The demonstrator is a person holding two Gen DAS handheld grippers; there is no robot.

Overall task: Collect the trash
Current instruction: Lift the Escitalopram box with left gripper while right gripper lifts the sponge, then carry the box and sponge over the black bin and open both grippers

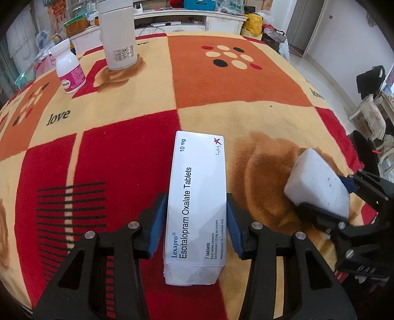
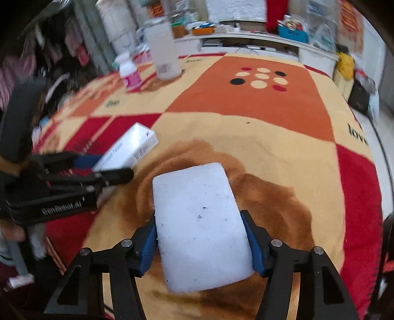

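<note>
A white tablet box [image 1: 197, 187] printed "Escitalopram Oxalate Tablets" lies lengthwise between the blue pads of my left gripper [image 1: 195, 221], which press on its two long sides. To its right, a white foam block [image 1: 317, 179] with a few dark specks sits in my right gripper [image 1: 326, 194]. In the right wrist view the foam block [image 2: 199, 216] fills the gap of the right gripper [image 2: 199, 233], and both pads touch its sides. In that view my left gripper [image 2: 103, 167] is at the left with the tablet box [image 2: 130, 145] sticking out of it. Both things are just above the patterned blanket [image 1: 234, 81].
A white pill bottle with a pink label [image 1: 69, 69] and a tall white cylindrical container [image 1: 119, 34] stand at the far left of the table. Behind the table runs a cluttered white cabinet [image 1: 197, 19]. Chairs [image 1: 369, 118] stand past the right edge.
</note>
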